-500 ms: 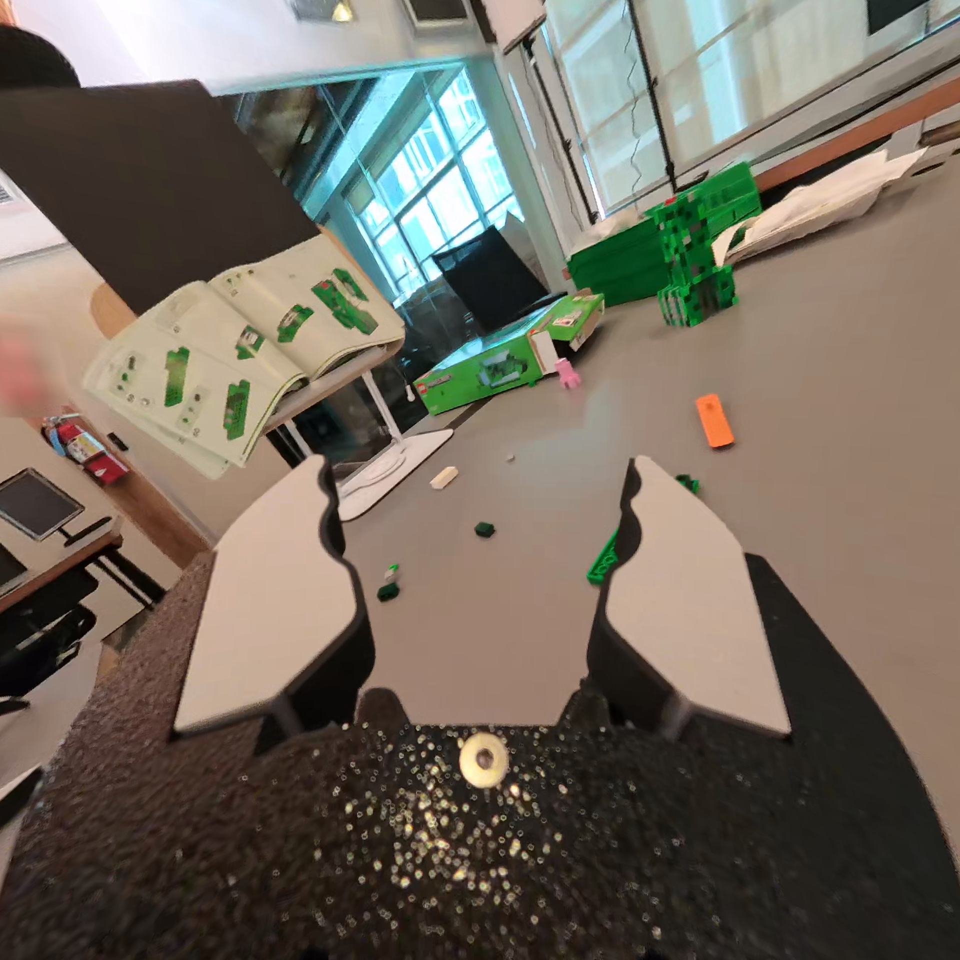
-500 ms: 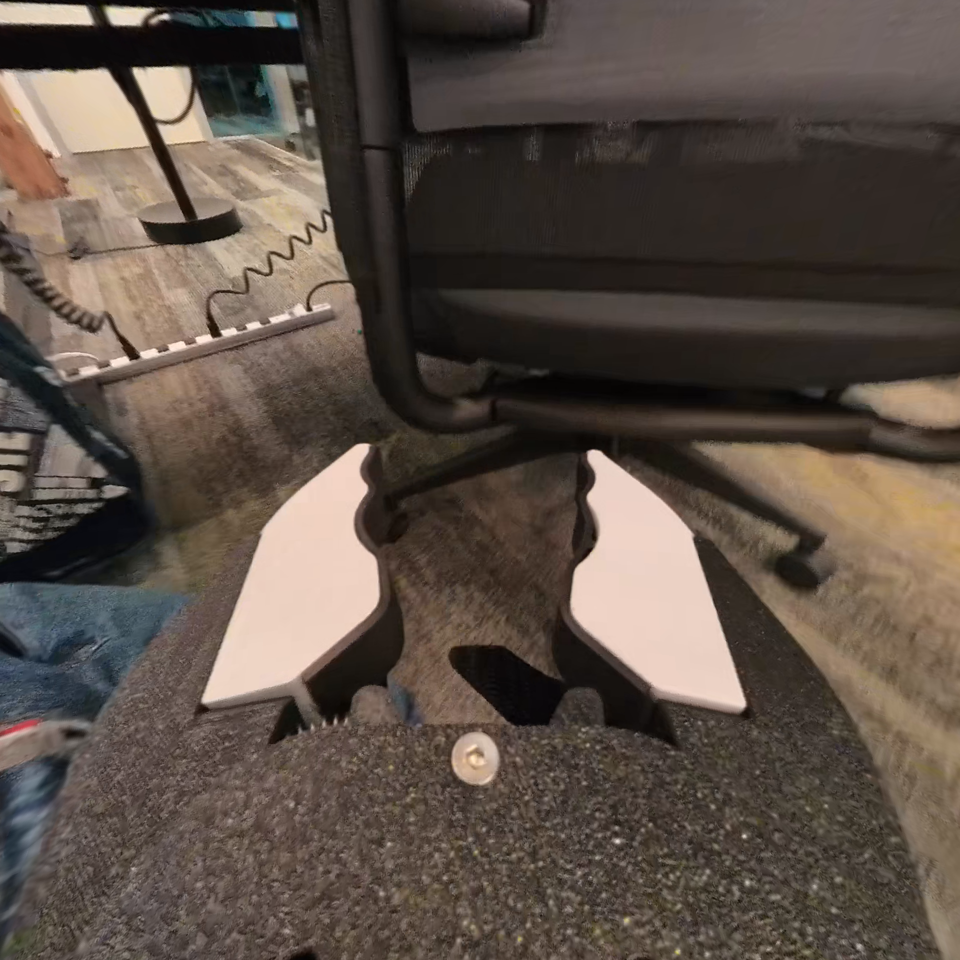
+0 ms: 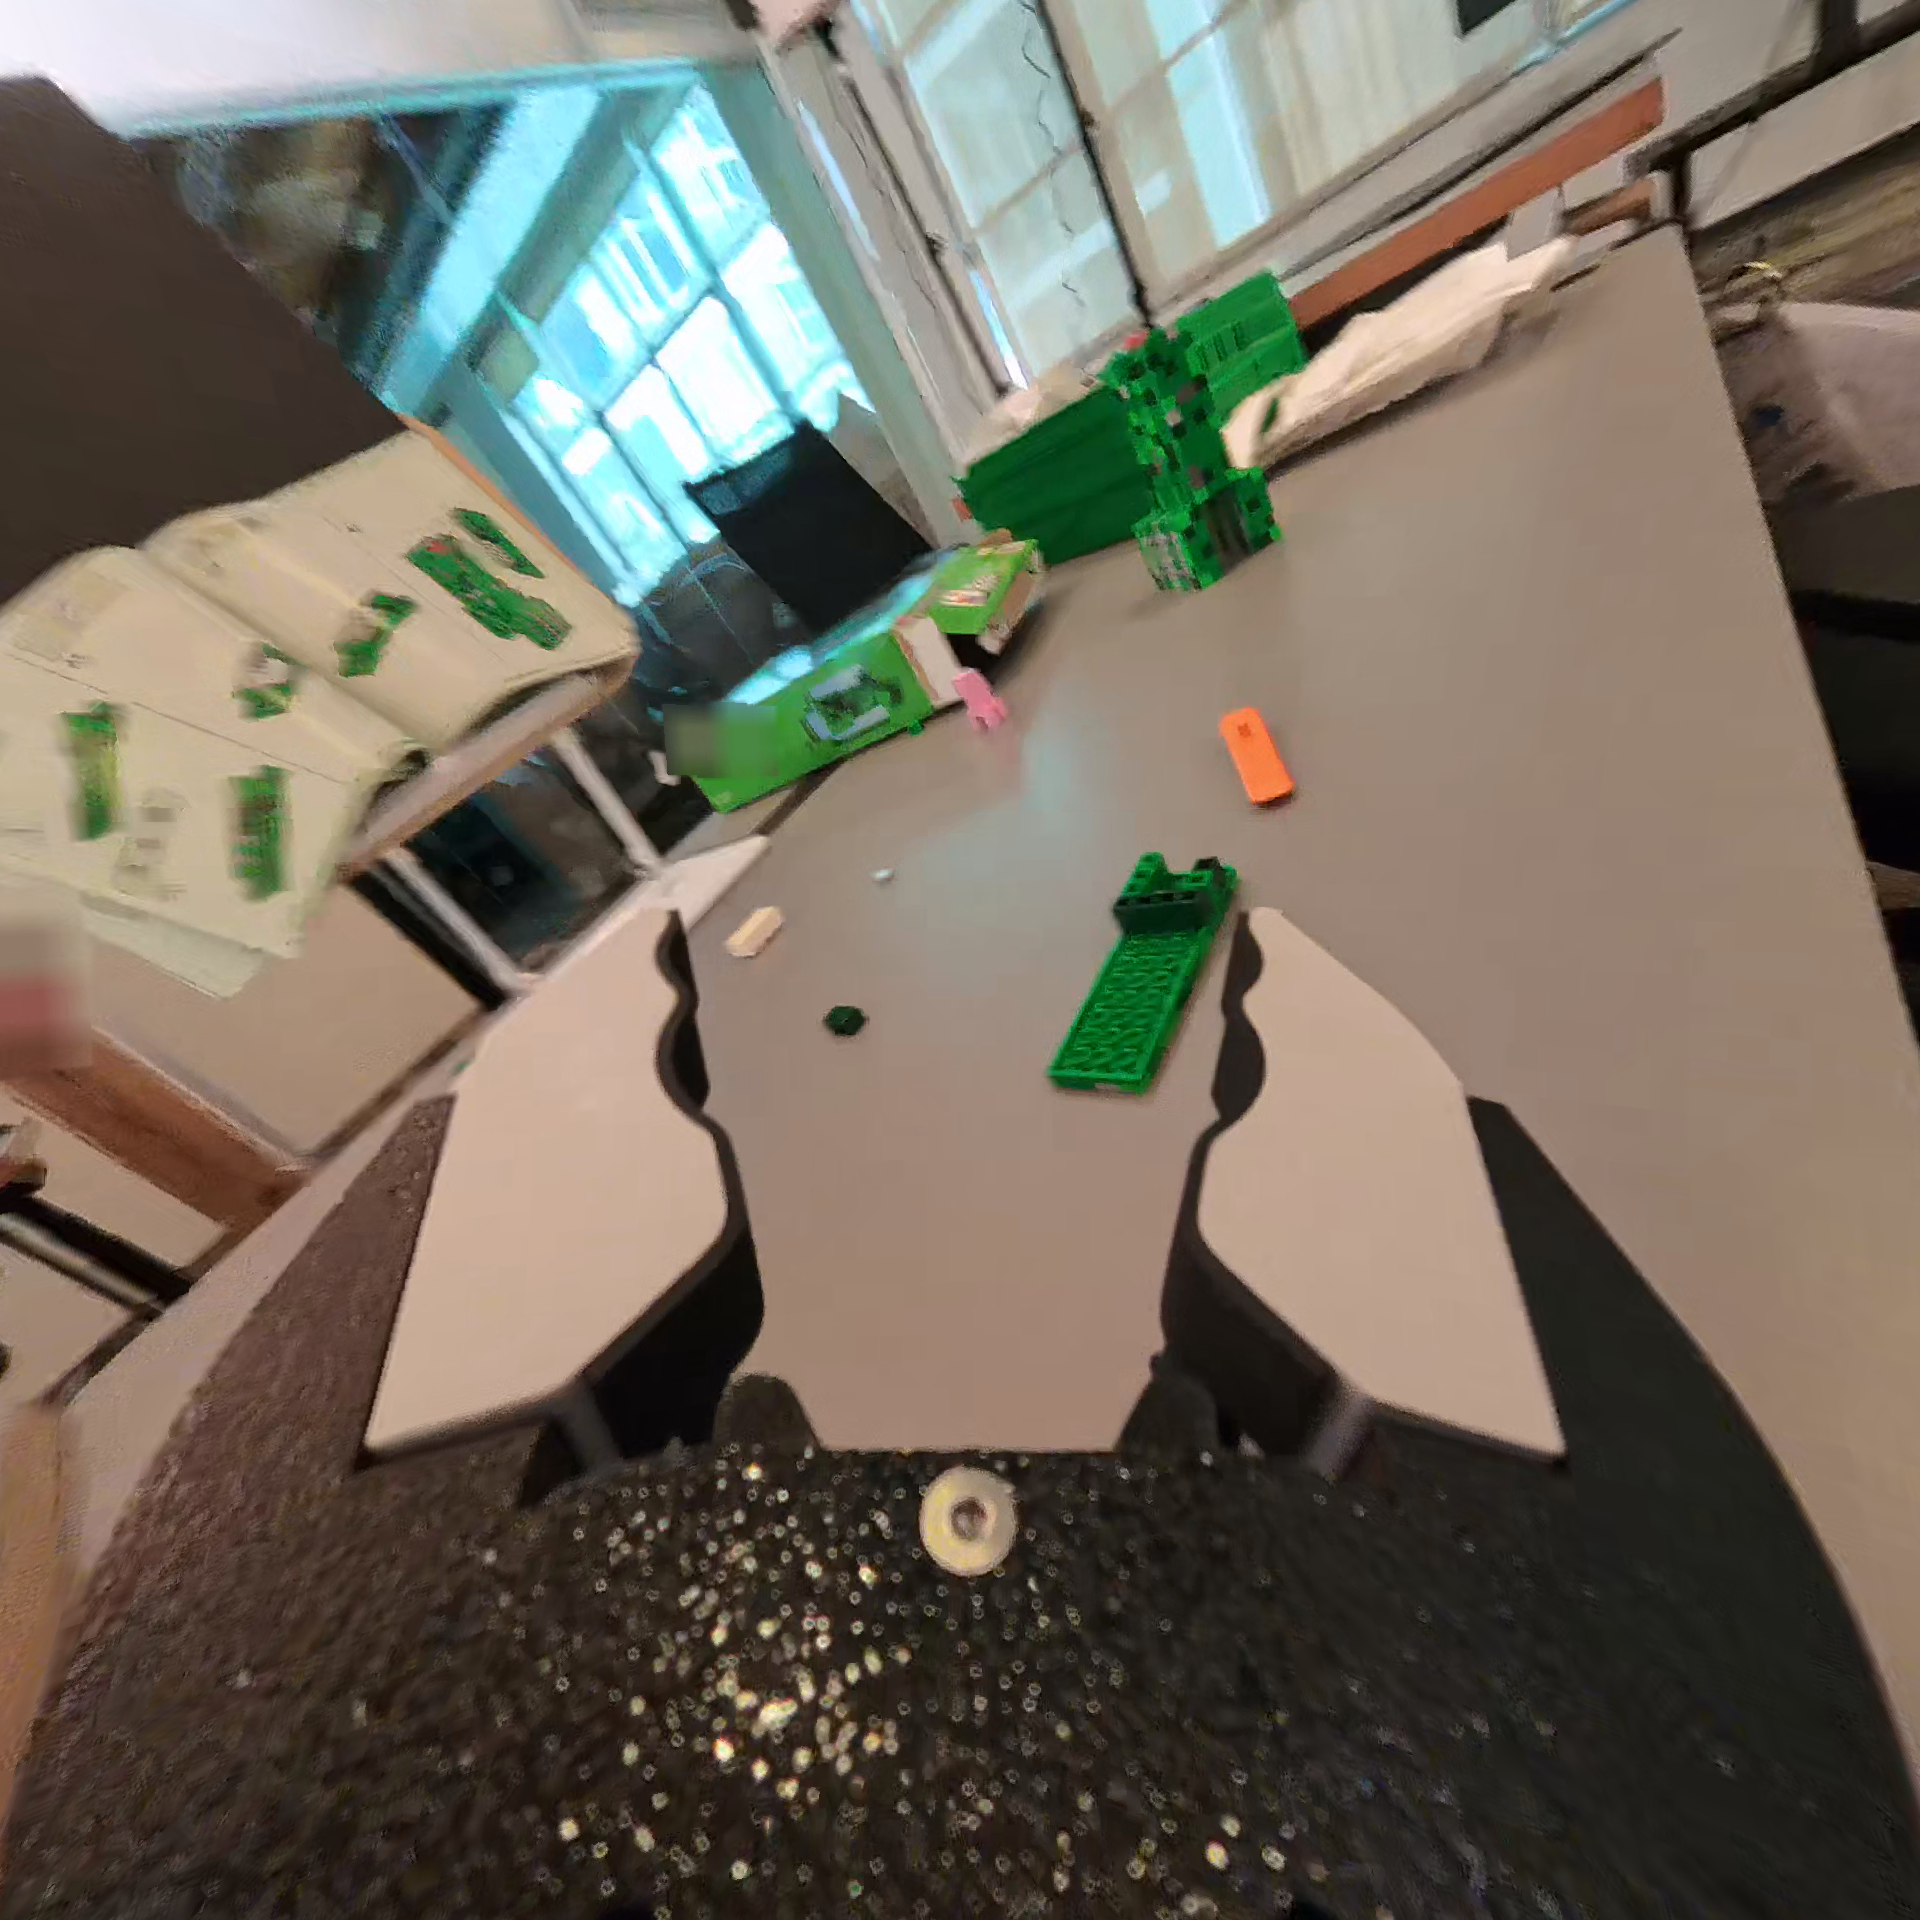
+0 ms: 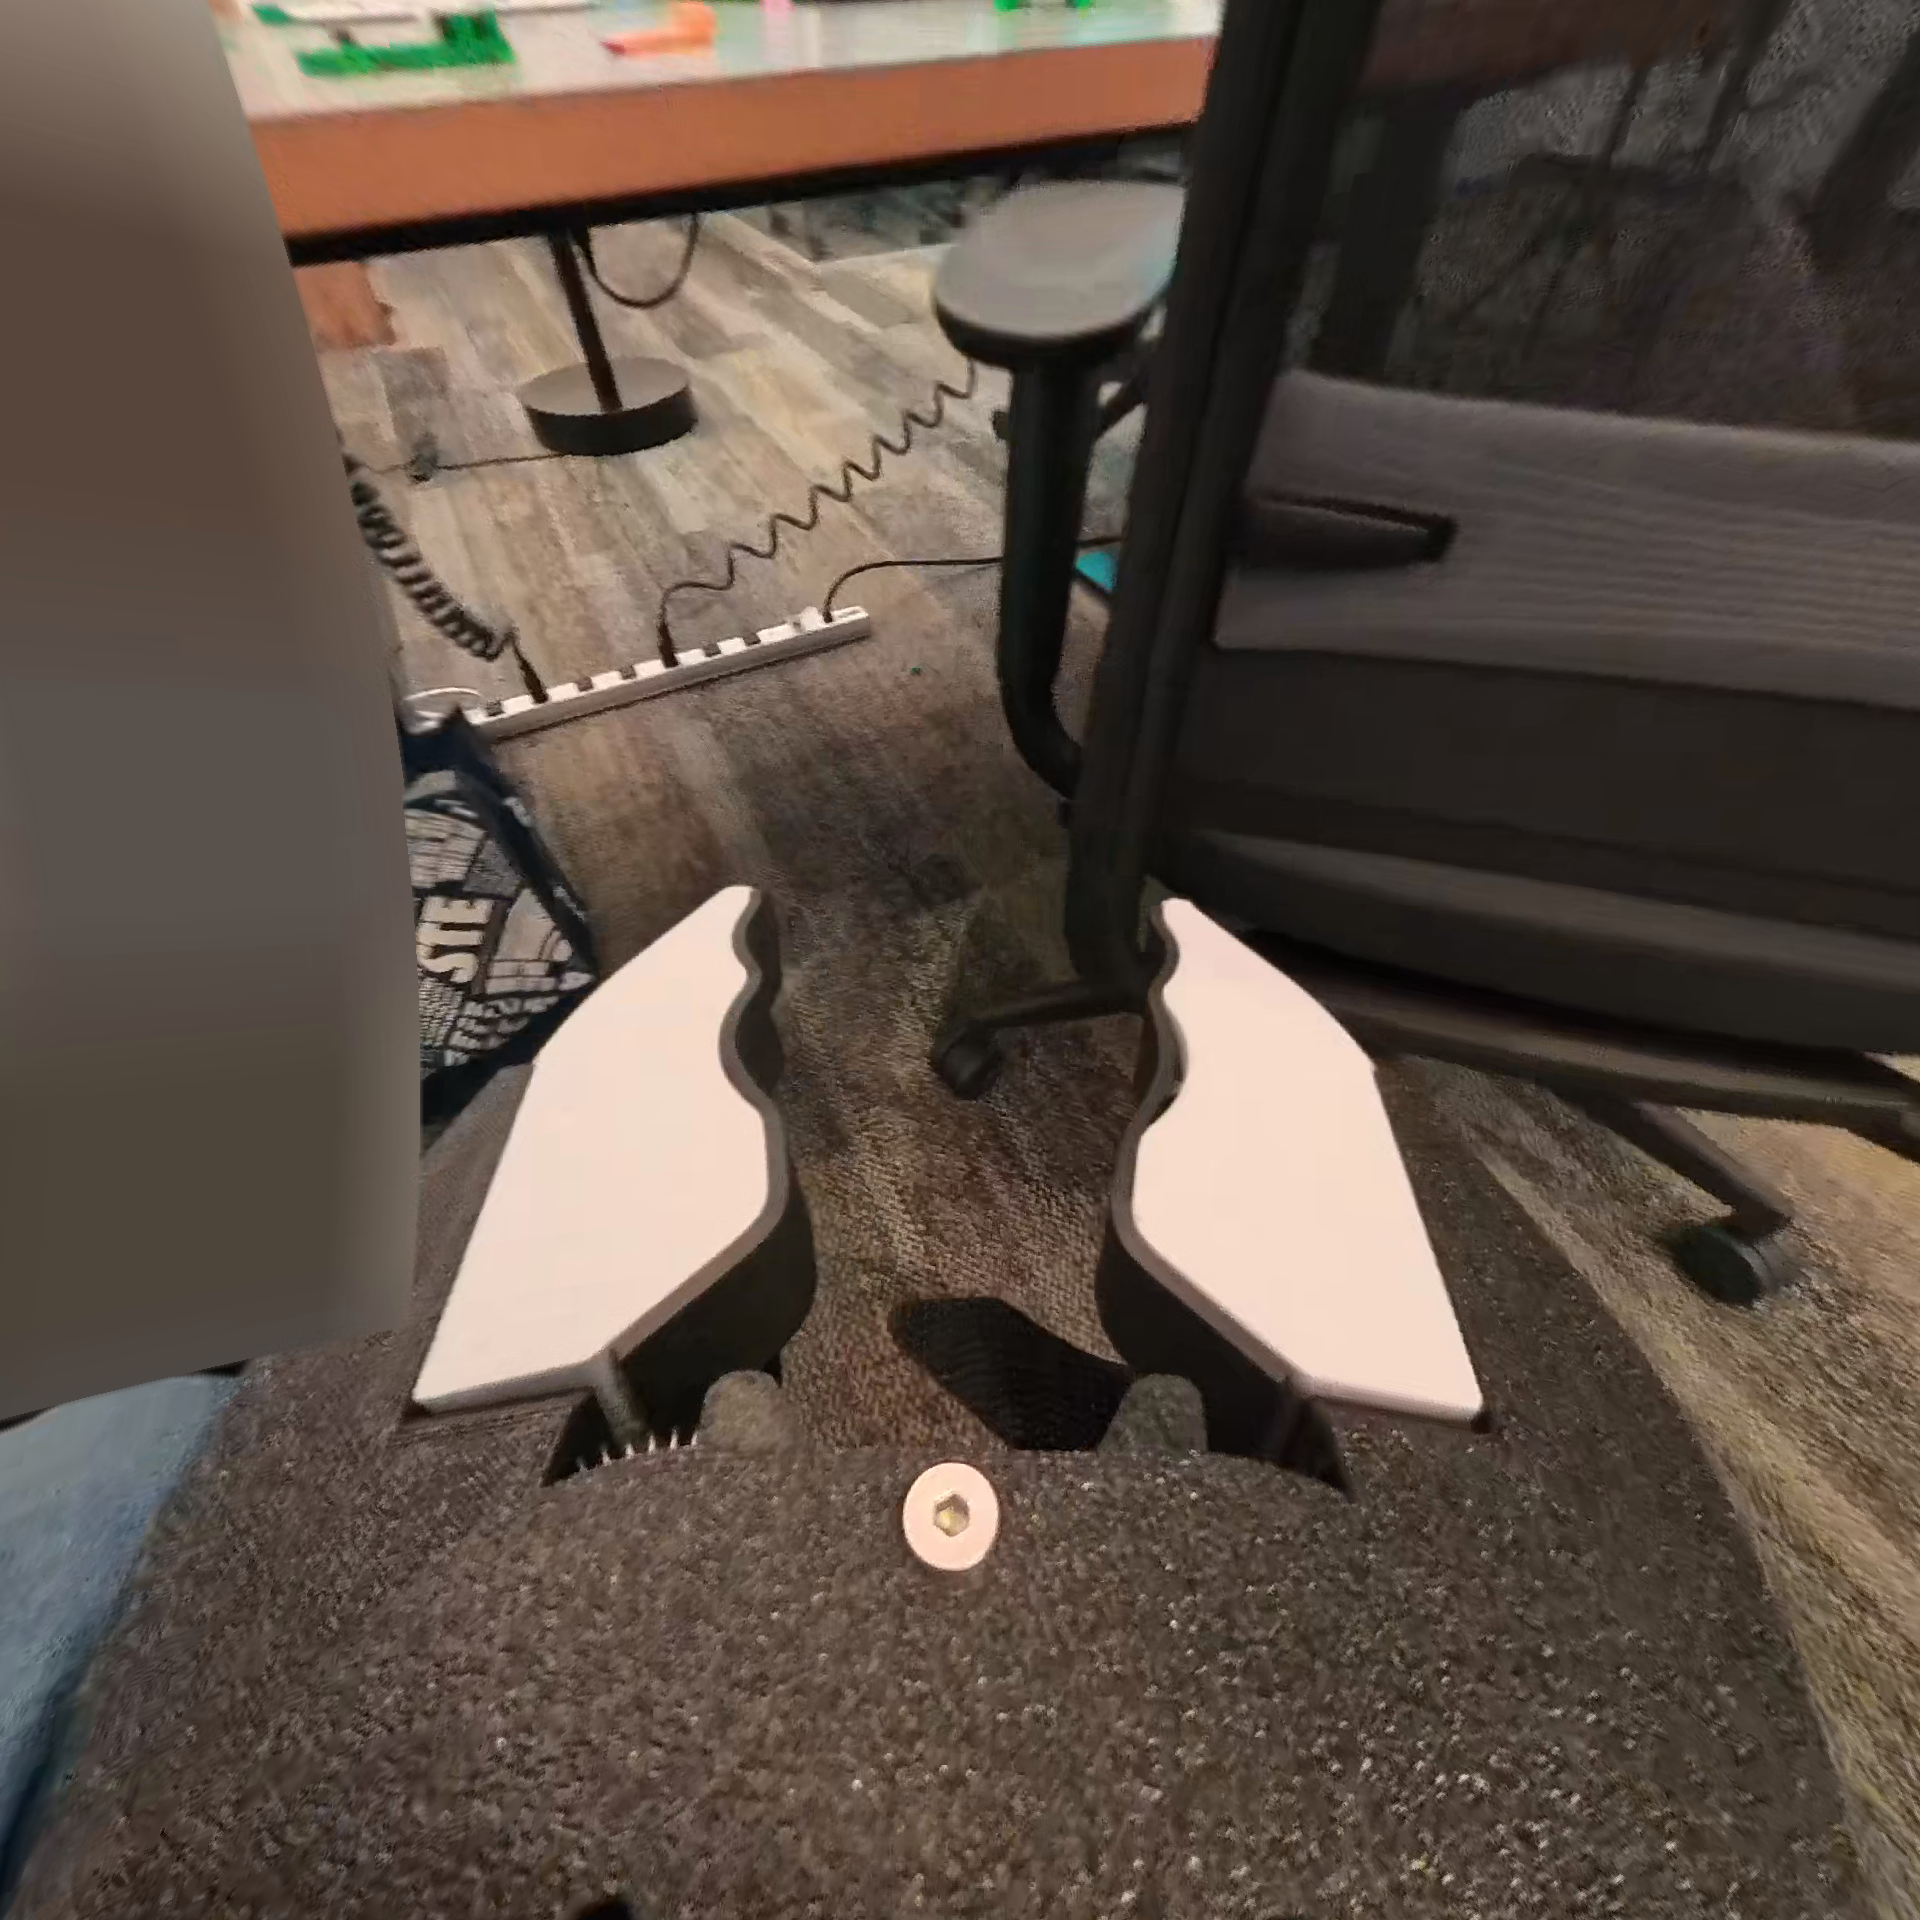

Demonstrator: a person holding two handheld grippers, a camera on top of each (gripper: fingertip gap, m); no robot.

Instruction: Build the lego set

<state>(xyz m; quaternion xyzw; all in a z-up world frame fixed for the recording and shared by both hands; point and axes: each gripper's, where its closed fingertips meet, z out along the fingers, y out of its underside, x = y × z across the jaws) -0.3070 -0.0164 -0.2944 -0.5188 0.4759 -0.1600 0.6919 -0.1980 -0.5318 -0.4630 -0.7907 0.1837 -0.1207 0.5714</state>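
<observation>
With the left gripper (image 3: 961, 925) empty and its jaws wide apart above the surface (image 3: 1455, 727), centre them over the long green plate (image 3: 1132, 987) lying just ahead before closing, while the right gripper (image 4: 961, 914), also open and empty, points floorward beside the chair (image 4: 1558, 623).

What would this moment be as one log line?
left gripper: open, empty, over table | green plate: flat on table | right gripper: open, empty, below table, facing chair
</observation>
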